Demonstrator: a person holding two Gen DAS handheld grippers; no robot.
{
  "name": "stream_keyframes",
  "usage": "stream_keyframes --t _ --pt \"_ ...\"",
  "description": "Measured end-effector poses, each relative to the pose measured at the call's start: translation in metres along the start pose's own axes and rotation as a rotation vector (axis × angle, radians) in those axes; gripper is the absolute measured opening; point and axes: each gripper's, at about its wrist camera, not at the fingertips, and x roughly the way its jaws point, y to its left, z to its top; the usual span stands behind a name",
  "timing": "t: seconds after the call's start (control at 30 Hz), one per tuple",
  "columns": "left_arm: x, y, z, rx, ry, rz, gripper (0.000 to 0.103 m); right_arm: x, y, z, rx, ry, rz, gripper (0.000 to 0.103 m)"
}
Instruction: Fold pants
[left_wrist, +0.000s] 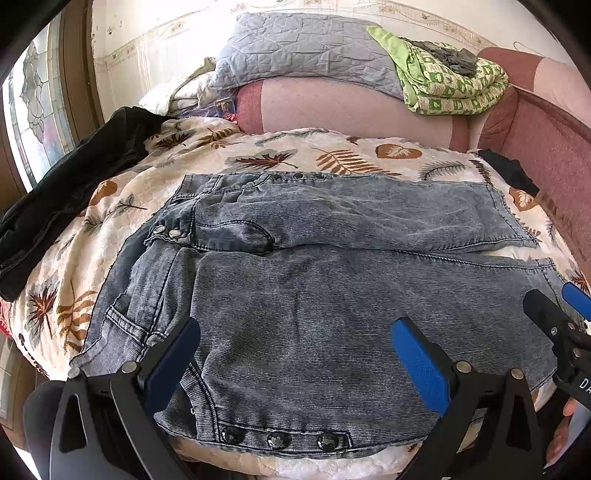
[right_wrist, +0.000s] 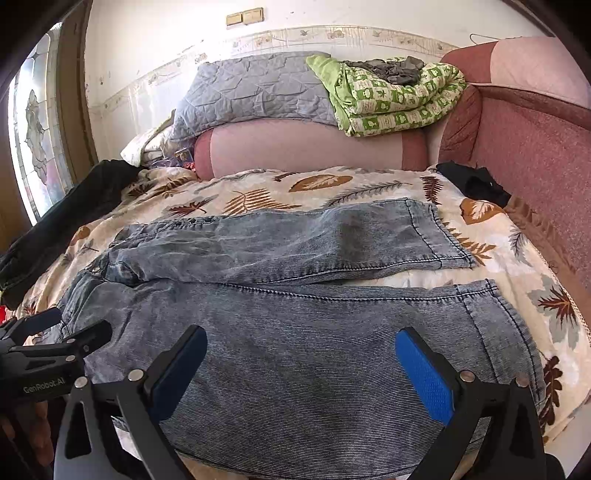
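Note:
Grey-blue denim pants (left_wrist: 332, 280) lie flat on a leaf-print blanket (left_wrist: 332, 155), waist to the left, both legs running right with a narrow gap between them. My left gripper (left_wrist: 295, 328) hovers open over the near leg close to the waistband, nothing between its blue pads. The right gripper (right_wrist: 301, 336) is open as well, above the near leg of the pants (right_wrist: 295, 295) toward the hem. Each gripper shows at the edge of the other's view: the right gripper (left_wrist: 556, 297) at far right, the left gripper (right_wrist: 74, 325) at far left.
A black garment (left_wrist: 74, 184) lies along the blanket's left side by a window. A pink bolster (left_wrist: 351, 107) at the back carries a grey quilted pillow (left_wrist: 303, 51) and a green quilt (left_wrist: 454, 85). A pink upholstered wall (right_wrist: 535, 155) bounds the right, with a small black item (right_wrist: 476, 181) beside it.

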Motion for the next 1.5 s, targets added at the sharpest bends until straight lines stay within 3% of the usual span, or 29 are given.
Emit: stream_keyframes --t 1.2,1.3,1.4,1.5 --pt "-0.004 0.006 -0.002 -0.022 0.006 -0.014 0.103 -0.001 -0.004 -0.001 0.01 0.002 -0.009 0.103" --pt "-0.008 0.02 0.001 -0.042 0.015 -0.049 0.103 -0.001 -0.021 0.002 0.081 0.067 0.046 0.103" --pt "-0.007 0.051 0.003 -0.107 0.048 -0.089 0.103 -0.018 -0.076 0.001 0.312 0.141 0.193 0.103" --pt "0.0 0.091 -0.001 -0.204 0.11 -0.134 0.103 -0.036 -0.133 -0.003 0.437 0.202 0.168 0.103"
